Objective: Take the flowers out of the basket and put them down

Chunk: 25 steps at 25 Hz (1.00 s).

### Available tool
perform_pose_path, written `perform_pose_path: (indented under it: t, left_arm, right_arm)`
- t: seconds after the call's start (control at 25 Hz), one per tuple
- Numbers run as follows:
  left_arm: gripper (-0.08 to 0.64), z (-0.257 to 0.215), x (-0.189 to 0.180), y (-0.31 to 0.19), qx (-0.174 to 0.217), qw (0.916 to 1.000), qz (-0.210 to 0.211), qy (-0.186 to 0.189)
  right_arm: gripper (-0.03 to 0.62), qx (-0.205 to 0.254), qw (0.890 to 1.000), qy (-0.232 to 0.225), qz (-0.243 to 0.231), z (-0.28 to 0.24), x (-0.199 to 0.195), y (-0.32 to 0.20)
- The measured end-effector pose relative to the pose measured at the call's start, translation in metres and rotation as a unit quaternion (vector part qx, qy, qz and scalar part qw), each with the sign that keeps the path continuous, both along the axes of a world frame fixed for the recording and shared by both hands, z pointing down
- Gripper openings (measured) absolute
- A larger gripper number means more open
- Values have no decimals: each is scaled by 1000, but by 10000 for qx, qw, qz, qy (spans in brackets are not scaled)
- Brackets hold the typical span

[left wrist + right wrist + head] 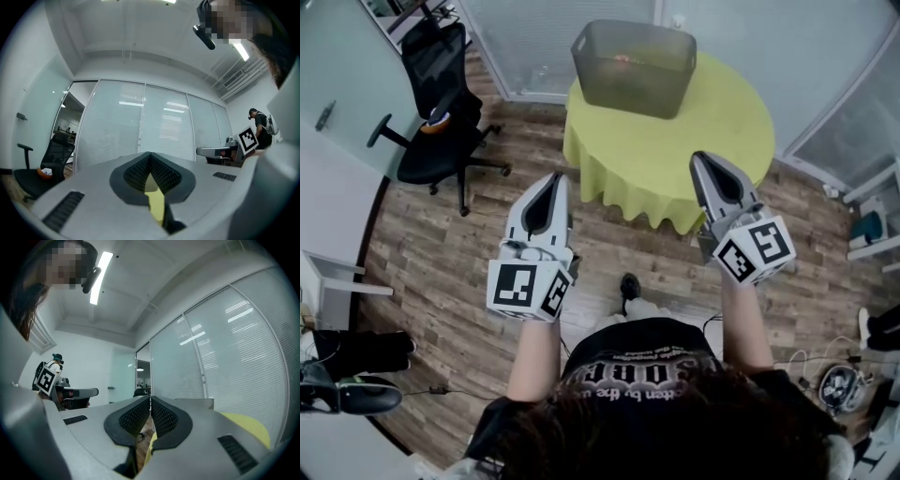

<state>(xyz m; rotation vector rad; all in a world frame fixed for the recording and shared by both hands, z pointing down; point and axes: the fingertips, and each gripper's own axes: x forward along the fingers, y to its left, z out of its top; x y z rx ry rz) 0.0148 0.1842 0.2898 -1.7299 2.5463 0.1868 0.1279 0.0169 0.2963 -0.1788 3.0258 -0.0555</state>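
A grey mesh basket (634, 66) stands at the far side of a round table under a yellow-green cloth (722, 131). A small orange-pink patch, the flowers (623, 59), shows inside it. My left gripper (555, 176) and right gripper (701, 156) are held side by side in the air in front of the table, short of the basket. Each points towards the table, with its jaws closed to a point and nothing between them. In the left gripper view the left gripper (150, 153) has its pads meeting over a strip of yellow cloth. The right gripper (150, 397) looks the same in its own view.
A black office chair (441, 122) stands on the wood floor left of the table. Frosted glass walls (534, 37) close in behind the table. Cables and a small device (839, 384) lie on the floor at the right, dark shoes (352, 398) at the lower left.
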Motion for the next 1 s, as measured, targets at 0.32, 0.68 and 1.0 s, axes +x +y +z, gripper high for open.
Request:
perform_pose_path:
  t: [0.32, 0.68, 1.0]
  left_arm:
    - [3, -8, -61, -62, 86, 9999, -75, -32]
    - [3, -14, -99, -125, 24, 10000, 0, -75]
    - [3, -11, -132, -157, -30, 9999, 73, -79]
  right_arm:
    - [31, 48, 9999, 73, -100, -4, -62, -56]
    - [31, 36, 9996, 102, -252, -2, -106, -106]
    - [31, -51, 9996, 122, -237, 5, -138, -133]
